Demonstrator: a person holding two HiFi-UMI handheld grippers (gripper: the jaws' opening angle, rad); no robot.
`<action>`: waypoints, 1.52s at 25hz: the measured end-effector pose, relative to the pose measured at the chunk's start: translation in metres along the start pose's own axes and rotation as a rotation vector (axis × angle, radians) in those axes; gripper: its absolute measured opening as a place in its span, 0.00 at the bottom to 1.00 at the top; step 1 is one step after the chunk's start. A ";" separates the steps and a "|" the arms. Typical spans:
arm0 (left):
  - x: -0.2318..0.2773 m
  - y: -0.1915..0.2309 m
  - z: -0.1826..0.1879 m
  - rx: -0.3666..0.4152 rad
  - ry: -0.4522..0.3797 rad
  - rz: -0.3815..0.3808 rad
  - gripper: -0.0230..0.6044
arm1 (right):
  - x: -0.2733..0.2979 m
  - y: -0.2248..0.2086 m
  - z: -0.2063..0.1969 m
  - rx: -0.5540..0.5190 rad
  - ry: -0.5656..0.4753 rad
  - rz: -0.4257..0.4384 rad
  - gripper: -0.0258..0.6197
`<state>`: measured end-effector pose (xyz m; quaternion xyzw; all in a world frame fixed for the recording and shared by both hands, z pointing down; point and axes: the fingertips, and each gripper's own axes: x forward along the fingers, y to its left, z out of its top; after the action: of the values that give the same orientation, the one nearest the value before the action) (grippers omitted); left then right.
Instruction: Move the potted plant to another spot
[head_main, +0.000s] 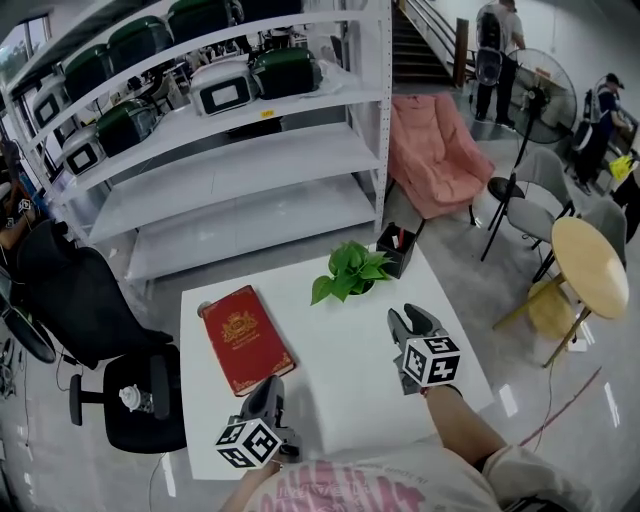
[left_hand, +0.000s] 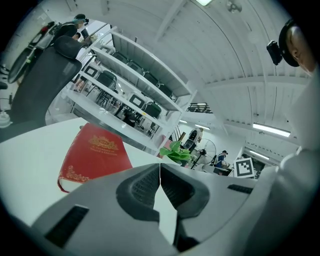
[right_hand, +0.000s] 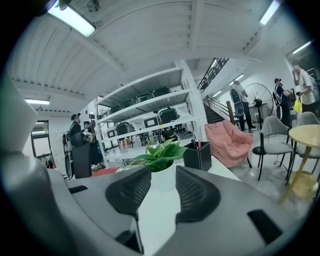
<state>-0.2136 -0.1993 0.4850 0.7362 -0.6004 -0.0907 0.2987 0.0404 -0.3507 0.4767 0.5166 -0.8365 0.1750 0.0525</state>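
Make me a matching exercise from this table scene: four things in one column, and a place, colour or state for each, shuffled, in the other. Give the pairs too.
Things
1. potted plant
2. red book
3. pen holder
4. left gripper

Descriptions
A. jaws together, nothing between them
B. black, at the far right corner of the white table
C. lying flat and closed on the left side
D. green leaves in a white pot

Pairs: 1-D, 2-C, 3-B, 4-A
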 end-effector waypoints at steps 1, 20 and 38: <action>0.001 -0.002 0.000 0.002 0.001 -0.004 0.08 | -0.002 -0.001 0.001 0.005 -0.006 -0.002 0.27; 0.009 -0.023 -0.008 0.009 0.015 -0.057 0.08 | -0.050 -0.005 0.017 0.020 -0.099 0.025 0.06; 0.013 -0.090 -0.020 0.009 -0.005 -0.110 0.08 | -0.108 -0.020 0.026 -0.007 -0.072 0.060 0.06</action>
<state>-0.1254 -0.1956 0.4547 0.7692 -0.5601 -0.1060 0.2887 0.1100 -0.2765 0.4284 0.4970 -0.8536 0.1548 0.0192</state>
